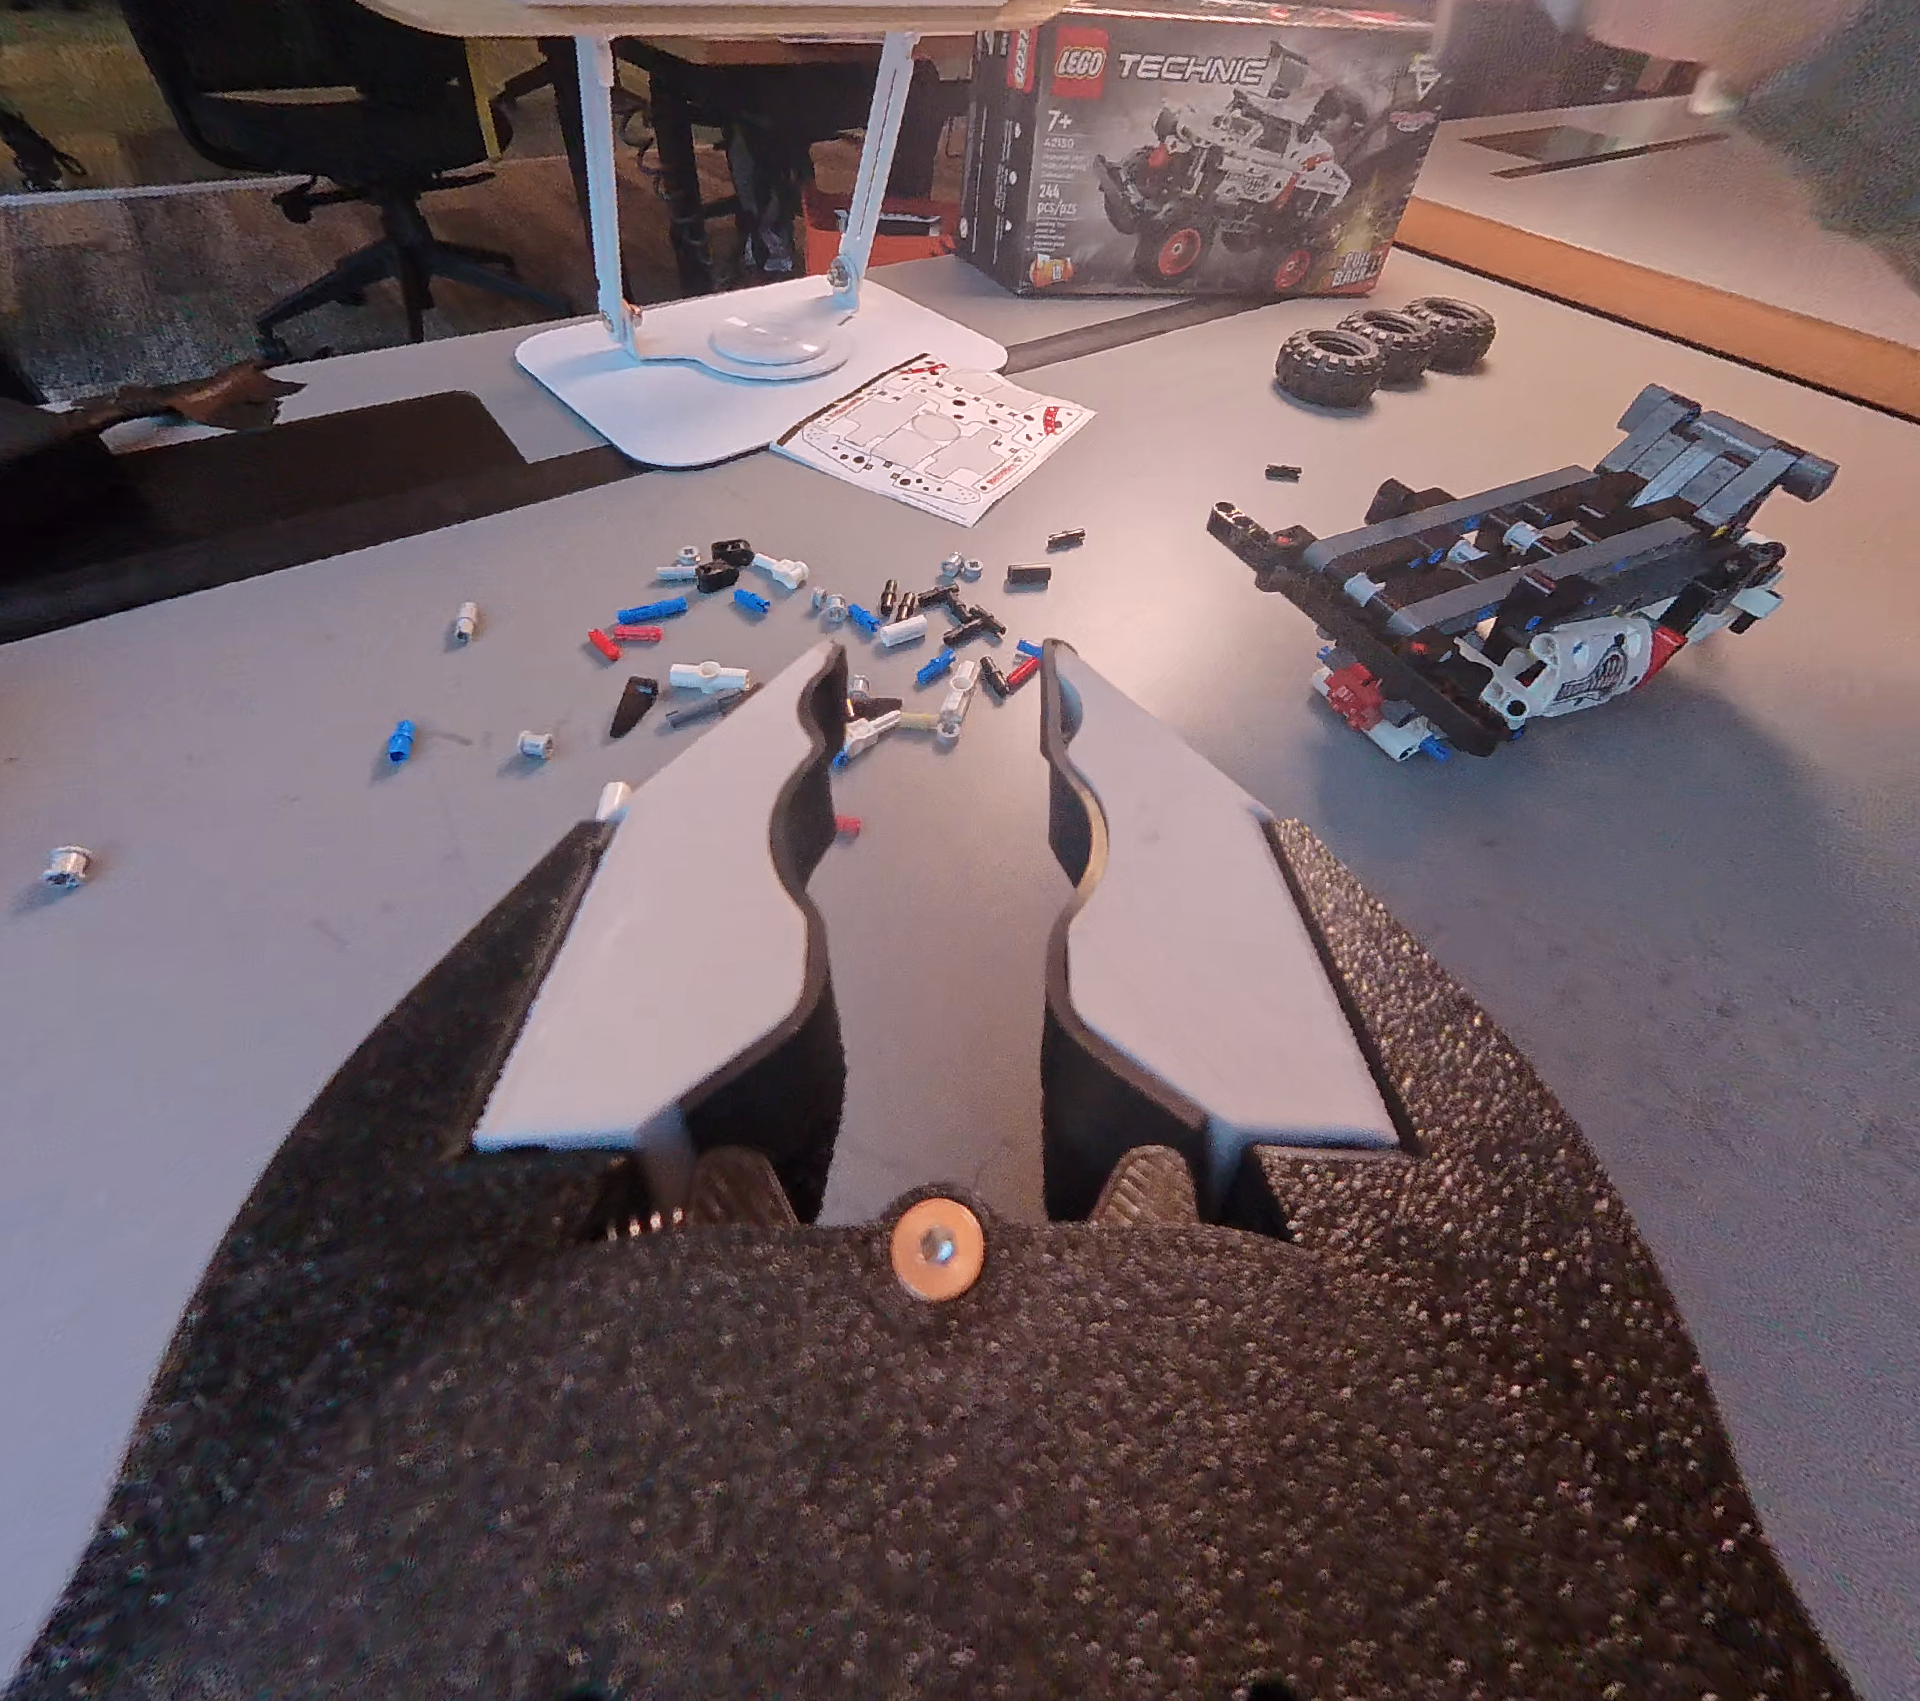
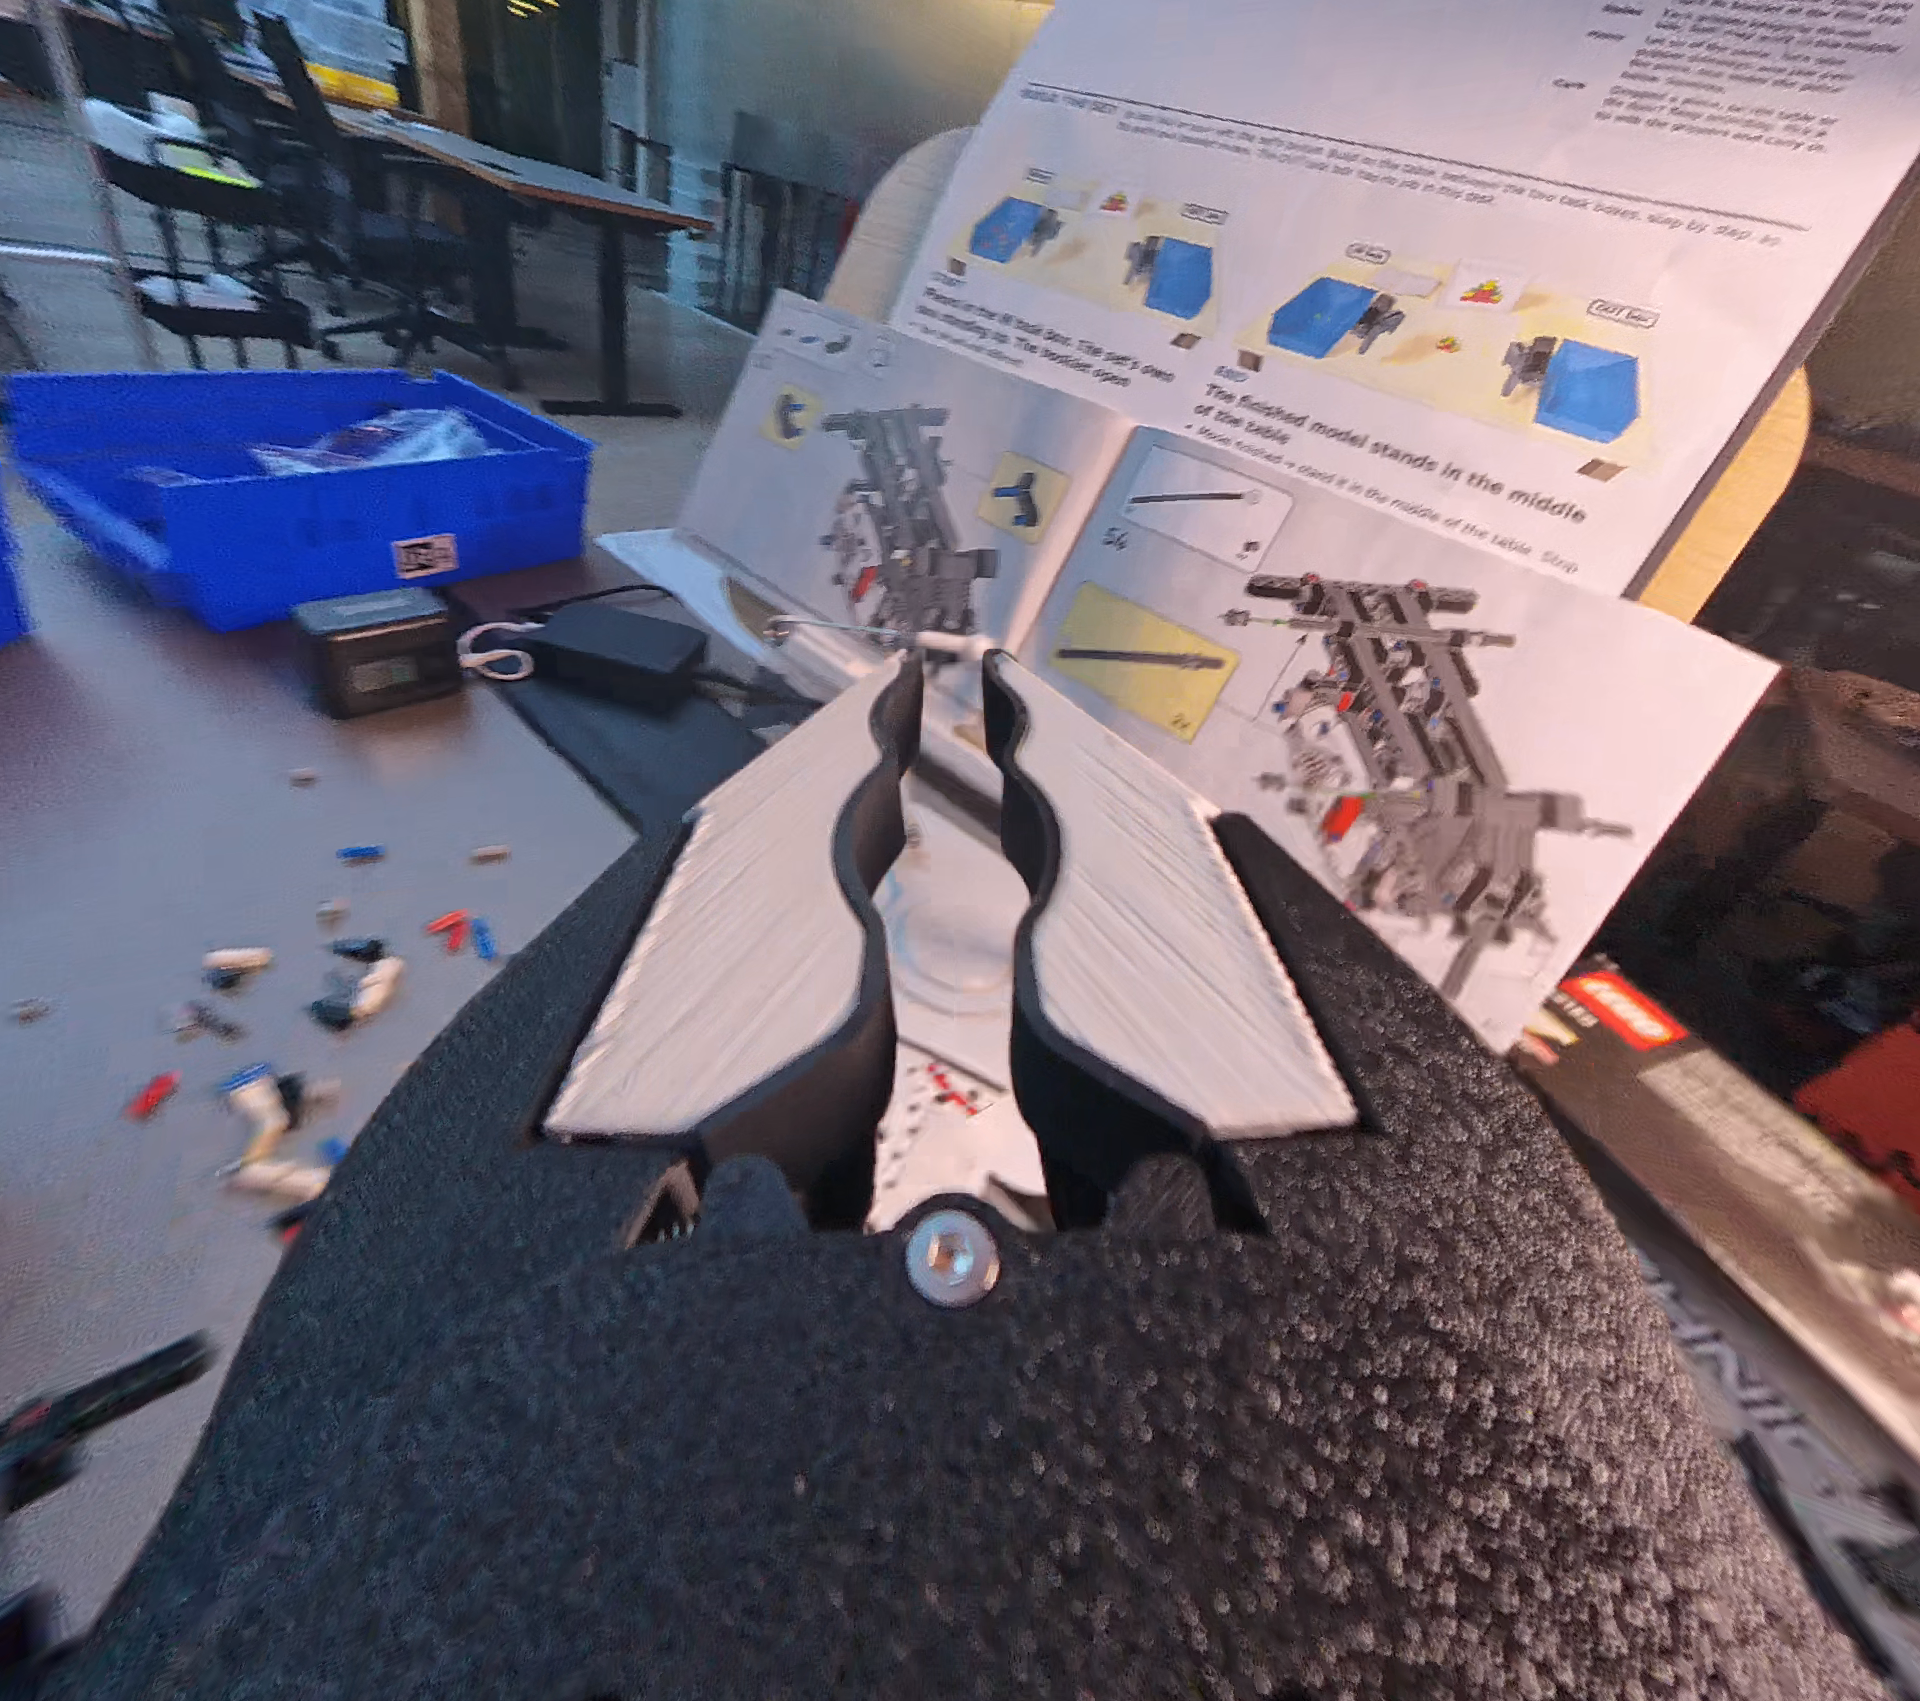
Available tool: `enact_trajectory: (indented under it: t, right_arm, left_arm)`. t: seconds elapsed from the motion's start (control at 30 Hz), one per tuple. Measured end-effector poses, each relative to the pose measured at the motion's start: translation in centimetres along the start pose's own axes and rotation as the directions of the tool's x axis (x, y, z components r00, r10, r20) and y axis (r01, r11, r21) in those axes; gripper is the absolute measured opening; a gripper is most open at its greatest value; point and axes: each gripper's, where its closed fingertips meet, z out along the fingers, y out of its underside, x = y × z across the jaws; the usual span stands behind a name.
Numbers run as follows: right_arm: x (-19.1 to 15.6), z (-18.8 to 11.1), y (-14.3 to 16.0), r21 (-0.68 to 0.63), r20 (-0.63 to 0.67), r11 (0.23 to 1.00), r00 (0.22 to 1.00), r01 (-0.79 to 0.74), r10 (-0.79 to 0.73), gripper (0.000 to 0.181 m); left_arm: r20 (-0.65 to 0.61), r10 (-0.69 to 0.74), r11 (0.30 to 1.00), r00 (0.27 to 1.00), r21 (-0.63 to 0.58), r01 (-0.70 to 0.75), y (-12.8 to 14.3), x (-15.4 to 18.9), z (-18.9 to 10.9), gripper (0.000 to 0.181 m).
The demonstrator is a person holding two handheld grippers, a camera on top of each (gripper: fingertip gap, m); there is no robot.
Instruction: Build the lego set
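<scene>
Two grippers, both empty: my left gripper (image 1: 940, 664) hovers with jaws apart over the scattered Technic pins (image 1: 831, 623), my right gripper (image 2: 951, 675) is parted narrowly, facing the instruction booklet (image 2: 1195, 633). I judge I'm checking the step; next comes picking a small pin precisely. The half-built chassis (image 1: 1507, 591) lies beyond, then the tyres (image 1: 1387, 347) and the printed set box (image 1: 1195, 165), whose wording I leave unread.

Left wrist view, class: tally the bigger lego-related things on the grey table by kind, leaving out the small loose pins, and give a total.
Black tyres: 3
Partly built chassis: 1
Set box: 1
Sticker sheet: 1
White booklet stand: 1
Total: 7
</scene>
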Motion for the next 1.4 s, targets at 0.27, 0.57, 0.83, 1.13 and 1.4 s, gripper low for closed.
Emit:
enact_trajectory:
  t: [0.27, 0.57, 0.83, 1.13, 1.4]
  right_arm:
    - [-12.0, -14.0, 2.3, -0.019, 0.168, 0.966, 0.951, -0.258, 0.258, 0.010]
    - [-18.1, -15.6, 7.6, -0.015, 0.208, 0.957, 0.936, -0.288, 0.285, 0.011]
    - [-18.5, -16.8, 6.4, 0.066, 0.201, 0.986, 0.969, -0.156, 0.140, 0.006]
    - [-18.1, -16.8, 6.8, 0.043, 0.205, 0.975, 0.957, -0.217, 0.204, 0.006]
    - [-18.7, -16.7, 7.4, 0.013, 0.218, 0.985, 0.961, -0.175, 0.168, 0.006]
  left_arm:
    - [0.076, 0.044, 0.991, 0.996, -0.132, -0.034, 2.0, -1.5, 0.3, 0.034]
    - [0.138, 0.098, 0.933, 0.986, -0.358, -0.042, 5.8, -5.2, -0.7, 0.025]
    - [0.127, 0.141, 0.886, 0.982, -0.459, -0.068, 6.9, -6.0, -2.2, 0.025]
    - [0.123, 0.122, 0.861, 0.985, -0.507, -0.044, 8.6, -5.9, -2.3, 0.027]
    - [0.146, 0.080, 0.859, 0.986, -0.512, 0.006, 8.8, -6.8, -1.3, 0.013]
